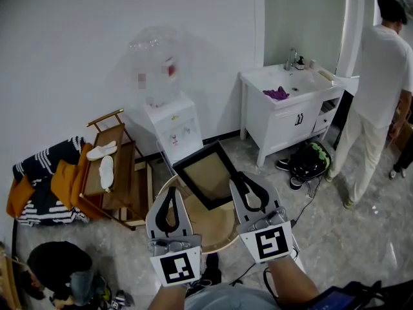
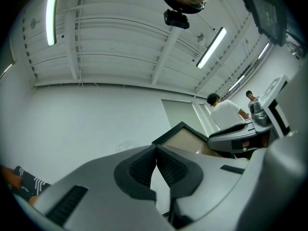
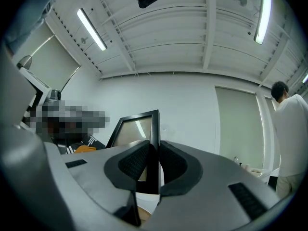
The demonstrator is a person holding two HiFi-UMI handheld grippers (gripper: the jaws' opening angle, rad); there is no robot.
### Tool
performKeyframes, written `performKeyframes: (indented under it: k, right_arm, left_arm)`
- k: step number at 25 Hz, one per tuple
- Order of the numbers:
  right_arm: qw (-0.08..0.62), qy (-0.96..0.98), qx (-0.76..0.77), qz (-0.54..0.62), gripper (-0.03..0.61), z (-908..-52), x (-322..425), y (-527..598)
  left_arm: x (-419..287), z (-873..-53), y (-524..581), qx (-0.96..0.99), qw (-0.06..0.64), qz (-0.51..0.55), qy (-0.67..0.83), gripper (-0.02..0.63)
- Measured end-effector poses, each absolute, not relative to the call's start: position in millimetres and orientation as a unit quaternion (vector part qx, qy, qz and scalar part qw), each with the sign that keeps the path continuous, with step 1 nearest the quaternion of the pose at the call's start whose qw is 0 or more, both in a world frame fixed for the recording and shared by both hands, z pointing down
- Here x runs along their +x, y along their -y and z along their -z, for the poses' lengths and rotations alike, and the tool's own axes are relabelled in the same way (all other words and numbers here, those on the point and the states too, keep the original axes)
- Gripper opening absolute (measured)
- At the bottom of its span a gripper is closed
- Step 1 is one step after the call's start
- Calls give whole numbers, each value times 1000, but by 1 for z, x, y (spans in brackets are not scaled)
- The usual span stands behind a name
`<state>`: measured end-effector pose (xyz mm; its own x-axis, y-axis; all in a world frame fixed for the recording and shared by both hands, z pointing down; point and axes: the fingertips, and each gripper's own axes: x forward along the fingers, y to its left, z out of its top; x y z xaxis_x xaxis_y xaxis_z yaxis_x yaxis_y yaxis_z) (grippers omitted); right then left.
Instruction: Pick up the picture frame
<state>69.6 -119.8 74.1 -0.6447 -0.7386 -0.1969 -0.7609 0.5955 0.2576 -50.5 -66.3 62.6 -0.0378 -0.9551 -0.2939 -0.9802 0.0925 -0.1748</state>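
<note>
The picture frame (image 1: 208, 174) is black with a tan backing and hangs tilted in the air above a round wooden table (image 1: 216, 230). My right gripper (image 1: 242, 181) is shut on the frame's right edge. In the right gripper view the frame's black edge (image 3: 154, 129) stands upright, pinched between the gripper's (image 3: 154, 152) ribbed pads. My left gripper (image 1: 174, 194) hovers just left of the frame, shut and empty. In the left gripper view its tips (image 2: 156, 149) meet with nothing between them, and the frame (image 2: 188, 138) shows beyond them.
A white water dispenser (image 1: 170, 123) stands against the wall behind. At left, a wooden rack (image 1: 115, 173) holds white slippers. At back right are a white sink cabinet (image 1: 292, 106) and a standing person (image 1: 381, 89). Another person (image 1: 61, 268) crouches bottom left.
</note>
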Motion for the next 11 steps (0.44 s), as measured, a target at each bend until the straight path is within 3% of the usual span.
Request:
performKeyframes:
  k: [11]
  right_arm:
    - [33, -894, -415, -167, 81, -72, 68, 122]
  left_arm:
    - [-49, -60, 70, -672, 172, -35, -720, 15]
